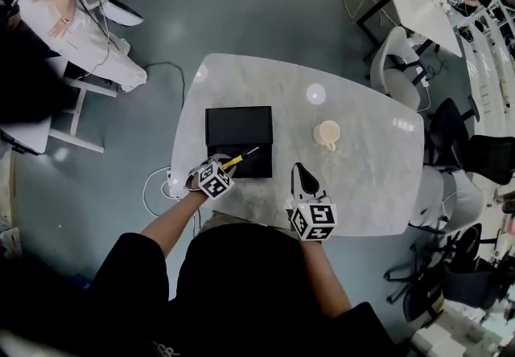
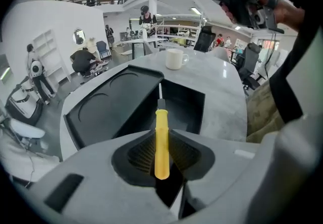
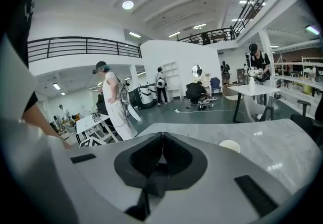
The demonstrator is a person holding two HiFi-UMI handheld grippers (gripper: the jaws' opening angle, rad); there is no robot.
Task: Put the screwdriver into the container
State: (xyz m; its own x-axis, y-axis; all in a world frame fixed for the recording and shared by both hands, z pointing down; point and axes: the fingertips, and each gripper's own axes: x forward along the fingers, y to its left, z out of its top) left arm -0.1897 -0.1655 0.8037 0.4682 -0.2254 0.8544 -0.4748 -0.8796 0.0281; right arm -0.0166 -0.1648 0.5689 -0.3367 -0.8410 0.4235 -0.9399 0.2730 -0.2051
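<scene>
Screwdriver (image 2: 161,137) — yellow handle, thin metal shaft

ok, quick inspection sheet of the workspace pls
Surface: pale marble-look table.
Job's things: black container open on the table; yellow screwdriver over it, not yet inside.
Clutter: one cream cup, right of the container.
Grippers: left tongs shut on the screwdriver handle; right tongs shut, empty.
Cables: white cable on the floor by the table's left edge.
Surroundings: chairs, second table, people around.
</scene>
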